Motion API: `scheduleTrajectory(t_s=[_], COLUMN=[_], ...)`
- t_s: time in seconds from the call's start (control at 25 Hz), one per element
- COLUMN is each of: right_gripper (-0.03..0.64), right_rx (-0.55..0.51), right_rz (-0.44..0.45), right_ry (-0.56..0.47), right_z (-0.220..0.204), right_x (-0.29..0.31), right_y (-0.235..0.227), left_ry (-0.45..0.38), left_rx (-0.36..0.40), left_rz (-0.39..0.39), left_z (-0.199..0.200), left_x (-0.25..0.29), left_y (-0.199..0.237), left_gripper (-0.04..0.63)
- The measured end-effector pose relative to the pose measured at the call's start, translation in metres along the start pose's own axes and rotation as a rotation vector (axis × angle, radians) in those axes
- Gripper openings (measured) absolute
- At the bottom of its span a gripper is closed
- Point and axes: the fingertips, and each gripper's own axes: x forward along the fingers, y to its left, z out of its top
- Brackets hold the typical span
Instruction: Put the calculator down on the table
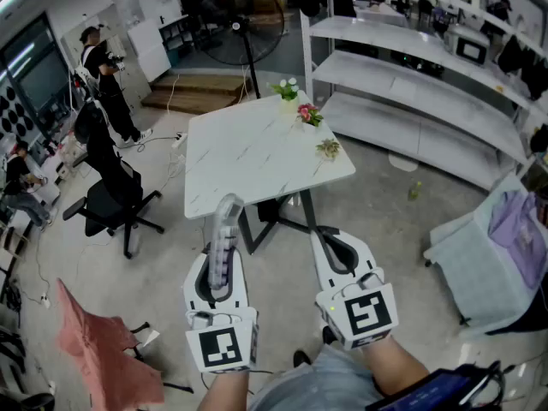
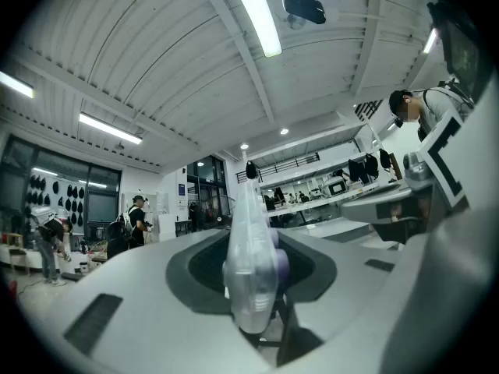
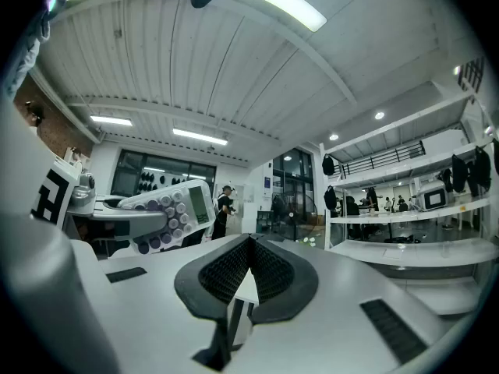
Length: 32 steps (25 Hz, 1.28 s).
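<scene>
On the near side of the white table, the left gripper gripped the calculator edge-up between its jaws, far end sticking past them, while the right gripper alongside was closed and empty.

The lower end of the calculator hides inside the left tool. Beyond the calculator, the plants on the desk are too small to identify.

The right tongs are seen closed tip to tip, with nothing gripped. The calculator is shown at the left, its keys and display visible. White shelves are seen at the right.
</scene>
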Motion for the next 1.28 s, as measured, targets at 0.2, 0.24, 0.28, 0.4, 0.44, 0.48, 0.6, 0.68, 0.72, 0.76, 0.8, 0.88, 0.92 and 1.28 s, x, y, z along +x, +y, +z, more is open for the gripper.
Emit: scheduleTrajectory(t_s=[0.2, 0.24, 0.28, 0.4, 0.44, 0.48, 0.6, 0.68, 0.72, 0.76, 0.8, 0.88, 0.92, 1.28], right_gripper=[0.015, 0.015, 0.015, 0.019, 0.027, 0.032, 0.034, 0.032, 0.032, 0.032, 0.032, 0.031, 0.031, 0.027], right_rx=[0.016, 0.016, 0.019, 0.025, 0.023, 0.023, 0.029, 0.039, 0.043, 0.044, 0.043, 0.043, 0.048, 0.059], right_rz=[0.001, 0.007, 0.014, 0.031, 0.036, 0.041, 0.061, 0.078, 0.085, 0.091, 0.098, 0.112, 0.119, 0.187], right_ry=[0.000, 0.006, 0.011, 0.017, 0.018, 0.020, 0.025, 0.028, 0.026, 0.023, 0.018, 0.011, 0.011, 0.064], right_z=[-0.005, -0.007, -0.010, -0.017, -0.019, -0.020, -0.023, -0.023, -0.022, -0.021, -0.019, -0.017, -0.017, -0.036], right_x=[0.012, 0.015, 0.018, 0.027, 0.030, 0.032, 0.041, 0.048, 0.052, 0.056, 0.060, 0.069, 0.074, 0.124], right_y=[-0.013, -0.016, -0.019, -0.027, -0.030, -0.035, -0.052, -0.065, -0.072, -0.079, -0.085, -0.094, -0.097, -0.100], left_ry=[0.007, 0.010, 0.014, 0.032, 0.040, 0.047, 0.057, 0.064, 0.061, 0.058, 0.057, 0.056, 0.057, 0.093], left_rx=[0.007, 0.008, 0.007, 0.011, 0.015, 0.019, 0.026, 0.027, 0.024, 0.021, 0.017, 0.013, 0.013, -0.016], left_rz=[0.001, 0.001, 0.001, 0.005, 0.009, 0.013, 0.039, 0.056, 0.058, 0.064, 0.073, 0.091, 0.103, 0.180], left_z=[-0.005, -0.005, -0.006, -0.010, -0.010, -0.010, -0.005, -0.003, -0.003, -0.003, -0.003, -0.004, -0.003, -0.026], left_x=[0.017, 0.022, 0.026, 0.039, 0.044, 0.049, 0.064, 0.074, 0.078, 0.082, 0.086, 0.093, 0.096, 0.124], left_y=[-0.004, -0.006, -0.007, -0.011, -0.013, -0.015, -0.024, -0.031, -0.035, -0.038, -0.041, -0.042, -0.040, -0.011], left_gripper=[0.129, 0.129, 0.129, 0.129, 0.129, 0.129, 0.129, 0.129, 0.129, 0.129, 0.129, 0.129, 0.129, 0.129])
